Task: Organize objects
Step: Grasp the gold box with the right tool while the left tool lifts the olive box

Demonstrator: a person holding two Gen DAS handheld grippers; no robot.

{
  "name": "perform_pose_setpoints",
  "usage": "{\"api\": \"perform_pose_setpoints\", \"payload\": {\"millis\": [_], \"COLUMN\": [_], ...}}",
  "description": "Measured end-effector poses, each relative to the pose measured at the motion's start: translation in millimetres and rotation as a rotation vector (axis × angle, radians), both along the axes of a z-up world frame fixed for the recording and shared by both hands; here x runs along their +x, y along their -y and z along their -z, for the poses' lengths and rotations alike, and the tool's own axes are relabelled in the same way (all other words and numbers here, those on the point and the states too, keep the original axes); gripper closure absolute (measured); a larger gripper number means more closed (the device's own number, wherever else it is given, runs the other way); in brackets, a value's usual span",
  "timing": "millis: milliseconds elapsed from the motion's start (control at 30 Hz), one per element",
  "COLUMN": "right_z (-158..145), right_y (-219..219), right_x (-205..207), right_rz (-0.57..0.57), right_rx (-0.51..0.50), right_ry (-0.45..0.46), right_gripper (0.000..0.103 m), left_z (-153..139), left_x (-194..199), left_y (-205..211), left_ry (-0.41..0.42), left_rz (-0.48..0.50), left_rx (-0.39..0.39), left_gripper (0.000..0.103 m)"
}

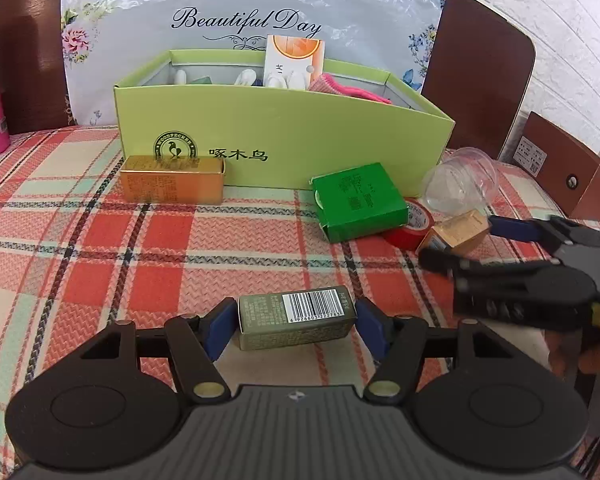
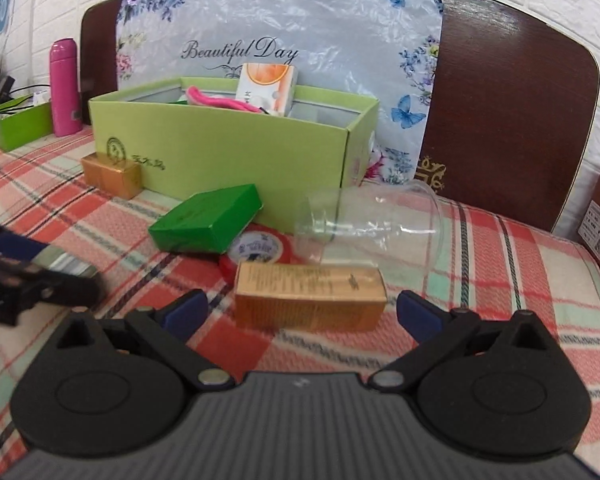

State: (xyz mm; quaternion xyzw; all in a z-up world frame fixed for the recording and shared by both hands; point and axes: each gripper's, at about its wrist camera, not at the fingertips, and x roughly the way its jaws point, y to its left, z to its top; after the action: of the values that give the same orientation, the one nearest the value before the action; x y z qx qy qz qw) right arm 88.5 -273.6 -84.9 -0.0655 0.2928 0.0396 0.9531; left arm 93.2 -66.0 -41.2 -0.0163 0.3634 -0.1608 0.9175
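Note:
My left gripper (image 1: 296, 322) is shut on an olive box with a barcode (image 1: 296, 320), low over the plaid tablecloth. My right gripper (image 2: 302, 312) is open, its blue pads on either side of a small orange-gold box (image 2: 310, 296) without touching it; that box also shows in the left wrist view (image 1: 456, 230). Behind stands the light green storage box (image 1: 284, 136), also in the right wrist view (image 2: 236, 148), holding an orange-white carton (image 1: 294, 60), a pink cloth (image 1: 348, 88) and white items.
A gold box (image 1: 172, 178) lies against the storage box's front. A green box (image 1: 360, 204) rests on a red tape roll (image 1: 410, 226), beside a clear plastic cup on its side (image 2: 372, 216). A pink bottle (image 2: 64, 88) and brown chair backs (image 2: 500, 100) stand behind.

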Motion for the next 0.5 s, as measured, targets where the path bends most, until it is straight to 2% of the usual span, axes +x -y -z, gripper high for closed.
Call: {"api": "perform_pose_setpoints", "payload": {"millis": [133, 367, 467, 500], "right_z": [-4, -6, -2, -1], "right_y": [6, 4, 1, 1], "right_x": [-6, -73, -99, -103], "right_rz": [0.023, -0.010, -0.003, -0.001], "right_rx": [0.061, 0.121, 0.116, 0.119], "right_ry": [-0.023, -0.046, -0.067, -0.080], "right_gripper": [0.021, 0.020, 0.020, 0.020], "left_z": [1, 5, 8, 8], "left_x": [-11, -44, -52, -52], "left_y": [-6, -9, -5, -3], "left_ry": [-0.013, -0.011, 0.002, 0.003], "left_rz": [0.018, 0.043, 0.050, 0.049], "left_rx": [-0.003, 0.030, 0.080, 0.090], "left_gripper": [0.036, 0.035, 0.032, 0.027]}}
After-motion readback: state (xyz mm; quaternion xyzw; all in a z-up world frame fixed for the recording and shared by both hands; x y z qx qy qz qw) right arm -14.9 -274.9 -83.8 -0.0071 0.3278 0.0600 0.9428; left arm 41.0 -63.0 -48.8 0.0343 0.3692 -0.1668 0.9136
